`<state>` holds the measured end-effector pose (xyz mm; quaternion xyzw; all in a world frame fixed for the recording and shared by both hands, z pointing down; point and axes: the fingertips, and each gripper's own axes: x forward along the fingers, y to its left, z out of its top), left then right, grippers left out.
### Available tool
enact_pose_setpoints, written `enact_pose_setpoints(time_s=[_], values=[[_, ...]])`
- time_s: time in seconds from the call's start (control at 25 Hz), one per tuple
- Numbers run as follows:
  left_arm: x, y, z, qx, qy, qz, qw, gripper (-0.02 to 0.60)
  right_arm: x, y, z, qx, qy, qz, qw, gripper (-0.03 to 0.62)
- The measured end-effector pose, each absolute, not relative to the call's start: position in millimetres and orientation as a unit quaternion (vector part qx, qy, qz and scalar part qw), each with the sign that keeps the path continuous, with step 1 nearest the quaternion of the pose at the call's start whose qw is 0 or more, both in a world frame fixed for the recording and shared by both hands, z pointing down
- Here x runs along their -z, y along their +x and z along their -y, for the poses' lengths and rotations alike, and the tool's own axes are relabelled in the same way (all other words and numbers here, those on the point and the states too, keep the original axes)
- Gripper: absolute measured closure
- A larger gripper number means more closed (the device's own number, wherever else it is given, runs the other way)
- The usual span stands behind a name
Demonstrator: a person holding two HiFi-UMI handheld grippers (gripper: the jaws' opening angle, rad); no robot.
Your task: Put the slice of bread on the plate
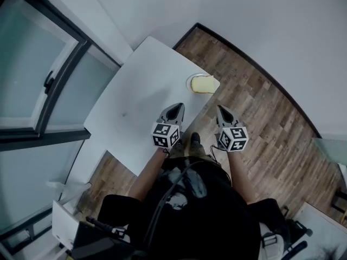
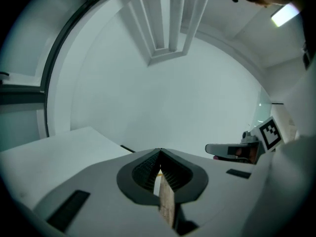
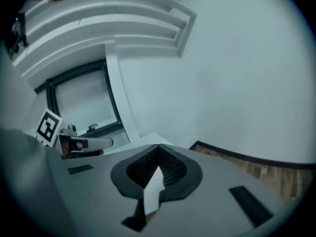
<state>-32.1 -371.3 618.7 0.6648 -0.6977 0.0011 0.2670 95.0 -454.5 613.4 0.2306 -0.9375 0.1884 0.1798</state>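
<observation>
A pale yellow slice of bread [image 1: 204, 84] lies on a small white plate [image 1: 190, 81] near the right edge of the white table [image 1: 141, 91]. Both grippers hang on the near side of the plate, apart from it. My left gripper [image 1: 177, 109] is over the table's near edge, its jaws meeting at the tips [image 2: 159, 151] with nothing between them. My right gripper [image 1: 222, 110] is over the floor beside the table, also shut and empty [image 3: 159, 146]. Each gripper shows in the other's view: the right gripper [image 2: 236, 150], the left gripper [image 3: 85, 143]. Neither gripper view shows the bread.
A large window [image 1: 38, 75] with a dark frame runs along the left. Wood floor [image 1: 260, 123] lies right of the table, edged by a dark skirting board [image 1: 255, 64] under the white wall. The person's shoes [image 1: 193, 140] stand at the table's near corner. White furniture [image 1: 68, 221] sits lower left.
</observation>
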Motion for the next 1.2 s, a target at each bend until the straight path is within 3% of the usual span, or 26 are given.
enact_pose_setpoints(time_s=[0.12,0.32,0.52,1.2], values=[[-582,-19,376,0.002,0.691,0.69,0.217,0.575,-577,117,450,-0.19,0.269,0.935,0.132,0.586],[-551,17,383,-0.029,0.73,0.663,0.162,0.575,-549,139,448,-0.14,0.308,0.932,0.131,0.586],[-553,34,382,-0.022,0.743,0.644,0.181,0.575,-541,155,442,-0.178,0.321,0.925,0.097,0.586],[-549,34,365,-0.007,0.733,0.652,0.194,0.575,-532,148,424,-0.183,0.288,0.936,0.09,0.586]])
